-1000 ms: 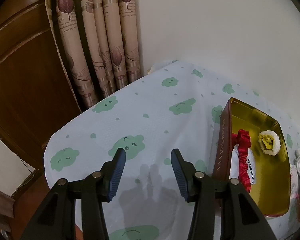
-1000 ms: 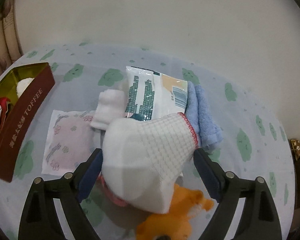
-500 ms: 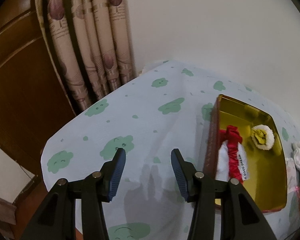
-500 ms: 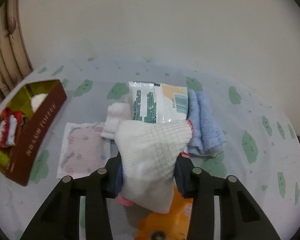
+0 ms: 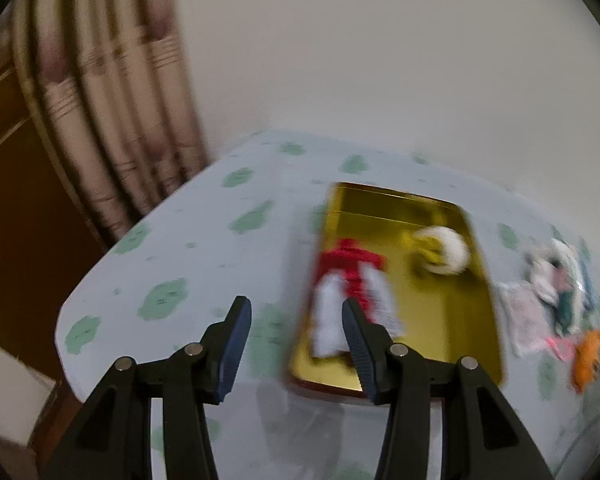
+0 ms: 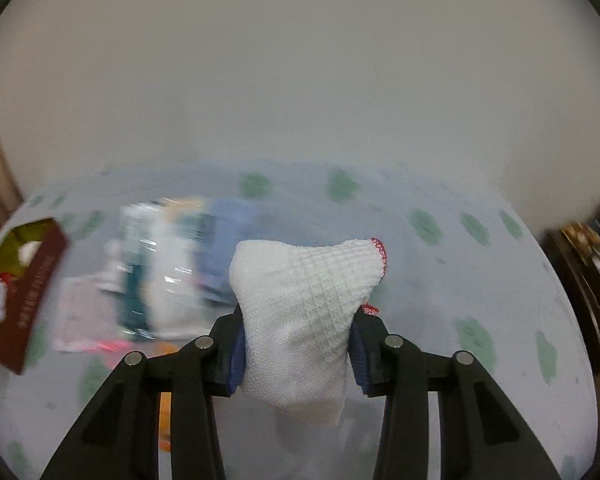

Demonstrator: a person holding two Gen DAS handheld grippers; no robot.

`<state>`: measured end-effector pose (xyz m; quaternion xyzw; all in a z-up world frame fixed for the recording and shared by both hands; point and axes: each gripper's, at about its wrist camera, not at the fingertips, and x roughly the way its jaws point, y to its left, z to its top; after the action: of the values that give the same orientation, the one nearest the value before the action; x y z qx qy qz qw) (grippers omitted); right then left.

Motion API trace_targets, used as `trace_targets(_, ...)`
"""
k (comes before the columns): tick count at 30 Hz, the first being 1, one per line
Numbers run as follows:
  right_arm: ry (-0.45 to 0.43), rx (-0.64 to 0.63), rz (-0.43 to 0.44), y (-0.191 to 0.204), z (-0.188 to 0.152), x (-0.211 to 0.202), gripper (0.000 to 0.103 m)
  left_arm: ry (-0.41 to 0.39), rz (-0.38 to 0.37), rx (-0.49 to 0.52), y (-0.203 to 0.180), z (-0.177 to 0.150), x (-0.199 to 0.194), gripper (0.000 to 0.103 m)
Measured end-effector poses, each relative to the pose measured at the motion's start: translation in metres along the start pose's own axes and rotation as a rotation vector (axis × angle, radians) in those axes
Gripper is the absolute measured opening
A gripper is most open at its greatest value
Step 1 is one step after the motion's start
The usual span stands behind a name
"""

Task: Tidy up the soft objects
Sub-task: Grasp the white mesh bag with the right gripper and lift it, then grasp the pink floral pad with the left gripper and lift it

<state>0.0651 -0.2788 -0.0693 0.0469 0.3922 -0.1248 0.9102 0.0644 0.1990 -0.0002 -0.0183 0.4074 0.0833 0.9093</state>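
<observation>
White waffle-weave cloth (image 6: pixel 300 312) with a red-stitched edge, pinched between the closed jaws of the right gripper (image 6: pixel 296 344). Its long axis runs roughly along the fingers: the wide end with the red hem points up and away toward the wall, and the narrow end hangs down toward the camera, below the blue pads (image 6: pixel 236 356). The cloth is held above the cloud-print tablecloth (image 6: pixel 460 280), clear of the surface.

Left of the cloth, the remaining pile of soft items (image 6: pixel 168 264) is motion-blurred; a plastic-wrapped pack and something blue can be made out, but their edges cannot. A patch of orange (image 6: pixel 166 396) shows between the gripper's arms, mostly hidden by them. Farther left of the cloth, the toffee tin (image 6: pixel 24 292) is cut off by the frame edge, showing its brown side wall.

The left wrist view alone shows the tin (image 5: pixel 476 320) from above: a gold interior holding a red-and-white item (image 5: pixel 352 280) and a round white-and-yellow item (image 5: pixel 444 250), both blurred. The left gripper (image 5: pixel 296 320) stands wide open and holds nothing, hovering near the tin's near-left corner. Right of the tin in this view, the pile (image 5: pixel 556 284) and an orange object (image 5: pixel 588 356) appear small and smeared. The cloth is not in this view. A patterned curtain (image 5: pixel 112 120) hangs beyond the table's far-left corner.
</observation>
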Motion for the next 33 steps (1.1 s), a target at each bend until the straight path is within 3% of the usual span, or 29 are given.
trace_targets(2, 0.031, 0.024, -0.029, -0.018, -0.01, 0.011, 0.039, 0.007, -0.047, 0.036, -0.019, 0.003, -0.005, 0.05)
trace_targets(4, 0.062, 0.063, -0.037, -0.035, -0.018, 0.023, 0.039, 0.024, -0.105, 0.062, -0.043, 0.005, -0.008, 0.06)
trace_targets(8, 0.08, 0.105, -0.027, -0.051, -0.03, 0.035, 0.039, 0.049, -0.174, 0.126, -0.092, 0.007, -0.011, 0.06)
trace_targets(13, 0.06, 0.041, -0.046, -0.042, -0.031, 0.036, 0.039, 0.139, -0.288, 0.158, -0.152, 0.007, 0.003, 0.06)
trace_targets(18, 0.051, 0.017, -0.047, -0.038, -0.033, 0.039, 0.039, 0.214, -0.324, 0.17, -0.197, 0.003, 0.026, 0.06)
trace_targets(22, 0.048, 0.008, -0.026, -0.032, -0.035, 0.039, 0.039, 0.23, -0.32, 0.177, -0.221, 0.002, 0.048, 0.06)
trace_targets(27, 0.051, -0.016, -0.025, -0.022, -0.037, 0.041, 0.04, 0.25, -0.29, 0.142, -0.234, 0.001, 0.072, 0.06)
trace_targets(33, 0.058, -0.022, -0.016, -0.02, -0.038, 0.043, 0.043, 0.26, -0.299, 0.174, -0.255, 0.001, 0.086, 0.06)
